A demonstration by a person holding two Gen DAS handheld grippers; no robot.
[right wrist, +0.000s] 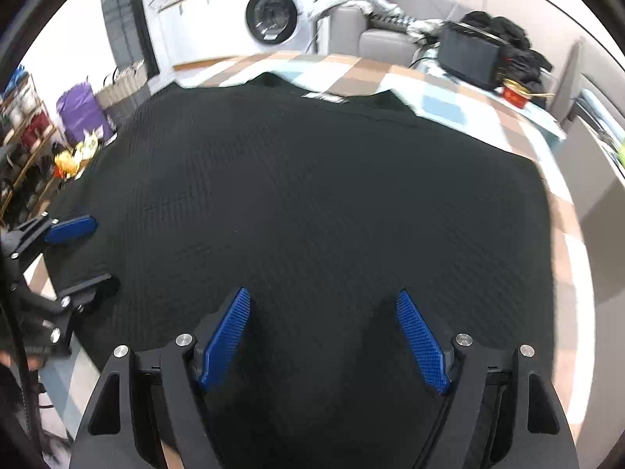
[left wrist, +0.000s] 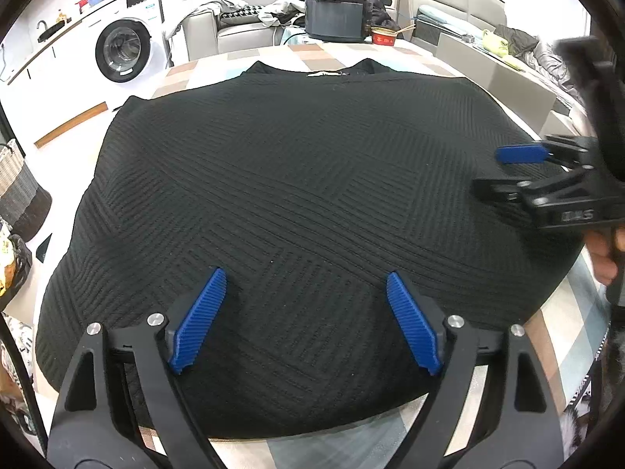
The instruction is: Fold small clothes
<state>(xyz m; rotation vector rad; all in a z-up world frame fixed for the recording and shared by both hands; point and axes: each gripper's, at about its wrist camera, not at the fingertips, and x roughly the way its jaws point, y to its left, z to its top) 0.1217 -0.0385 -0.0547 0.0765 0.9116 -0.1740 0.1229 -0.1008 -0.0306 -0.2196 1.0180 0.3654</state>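
Garment: a black ribbed top (left wrist: 304,203) lies spread flat on the table, its collar and white neck label (left wrist: 324,73) at 12 o'clock in the left wrist view, its hem toward 6 o'clock.
Table: covered by a cloth of tan, pale blue and cream squares (left wrist: 250,56); bare strips show beyond the collar and along the right edge of the garment.
Left gripper (left wrist: 306,320): jaws spread wide over the lower middle of the garment, nothing clamped between the blue pads (left wrist: 199,320); whether the tips touch the fabric cannot be told.
Right gripper (right wrist: 322,336): jaws likewise apart above the black cloth near its hem, grasping nothing; this view is slightly blurred.
Mutual sighting: the right gripper enters the left wrist view at 3 o'clock, over the garment's right edge, with a hand (left wrist: 603,258) on its grip; the left gripper appears at 9 o'clock in the right wrist view, at the garment's left edge.
Far table end: a dark box-shaped appliance (left wrist: 336,19) and a red bowl with chopsticks (left wrist: 384,36) stand beyond the collar, at about 1 o'clock.
Background: a white washing machine (left wrist: 123,49) at 10 o'clock; grey sofas heaped with clothing (left wrist: 234,19) at 12 o'clock; a woven basket (left wrist: 19,191) at 9 o'clock.
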